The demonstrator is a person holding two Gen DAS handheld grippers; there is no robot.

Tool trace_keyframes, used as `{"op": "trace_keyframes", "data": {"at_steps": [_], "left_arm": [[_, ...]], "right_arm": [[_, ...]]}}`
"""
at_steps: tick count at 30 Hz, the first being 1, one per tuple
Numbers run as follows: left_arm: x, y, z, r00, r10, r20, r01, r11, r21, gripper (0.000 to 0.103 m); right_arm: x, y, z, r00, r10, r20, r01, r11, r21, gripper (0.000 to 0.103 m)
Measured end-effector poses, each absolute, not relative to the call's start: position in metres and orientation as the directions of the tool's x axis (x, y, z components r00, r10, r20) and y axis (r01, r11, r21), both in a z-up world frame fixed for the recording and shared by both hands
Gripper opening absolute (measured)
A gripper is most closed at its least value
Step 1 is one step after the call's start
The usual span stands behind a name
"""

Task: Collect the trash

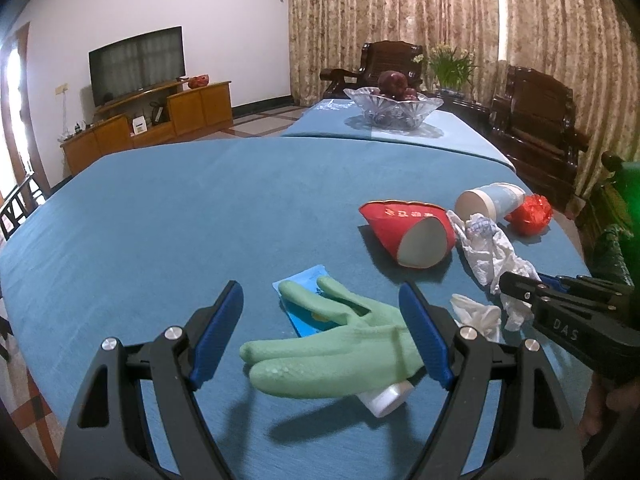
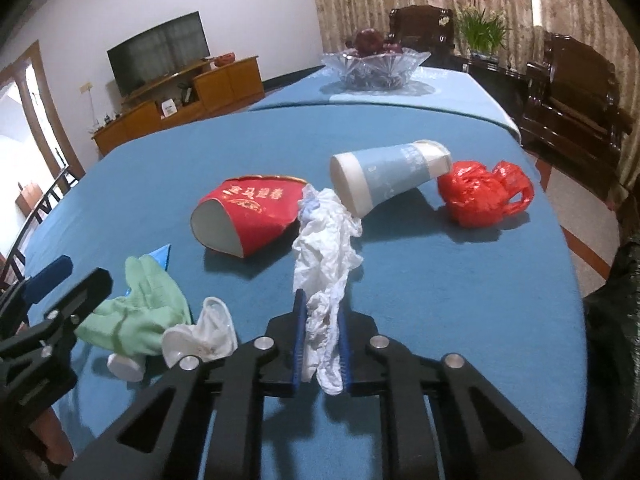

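Item, my right gripper (image 2: 320, 344): black frame, ribbed blue pads, jaws drawn almost together and pinching the crumpled white plastic bag (image 2: 326, 248), thin and wrinkled, whose far end trails toward the red paper cup (image 2: 248, 216).

Item, my left gripper (image 1: 320, 332): jaws wide, nothing held, standing either side of the green glove (image 1: 332, 344).

Landmark, red paper cup: flattened cone on its side, gold lettering, white inside.
- Right of it: blue-and-white paper cup (image 2: 388, 172), on its side, rim touching the white bag.
- Beyond that cup: scrunched red plastic bag (image 2: 480, 192), glossy.
- Nearer me than the red cup: the green glove, knitted, dotted palm, lying over a blue wrapper (image 1: 304, 280) and a small white bottle (image 1: 386, 398); beside it a crushed white plastic cup (image 2: 204, 338).

Surface: table (image 1: 180, 208) under a napped blue cloth, rounded edge.
Far end: cut-glass bowl (image 1: 394, 108) of dark red fruit.
Room: dark carved wooden chairs (image 1: 532, 116), patterned curtains (image 1: 340, 12), television (image 1: 138, 64) on a wooden cabinet (image 1: 160, 124).
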State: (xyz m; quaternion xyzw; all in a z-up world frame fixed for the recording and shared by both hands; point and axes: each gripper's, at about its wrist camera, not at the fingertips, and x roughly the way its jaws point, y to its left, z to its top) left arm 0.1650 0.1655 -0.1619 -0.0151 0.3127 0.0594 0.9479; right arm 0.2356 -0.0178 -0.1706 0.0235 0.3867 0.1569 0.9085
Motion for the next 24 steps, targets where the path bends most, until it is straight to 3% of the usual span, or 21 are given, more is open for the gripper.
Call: {"op": "trace_keyframes", "data": {"at_steps": [18, 24], "left_arm": [[0.157, 0.092, -0.17, 0.793, -0.035, -0.608, 0.043, 0.999, -0.002, 0.078], [0.162, 0.075, -0.181, 0.777, -0.051, -0.628, 0.076, 0.997, 0.013, 0.065]], "right_arm": [[0.196, -0.083, -0.148, 0.701, 0.25, -0.667, -0.182, 0.968, 0.171, 0.014], [0.195, -0.091, -0.152, 0.7, 0.248, -0.669, -0.17, 0.969, 0.181, 0.014]]}}
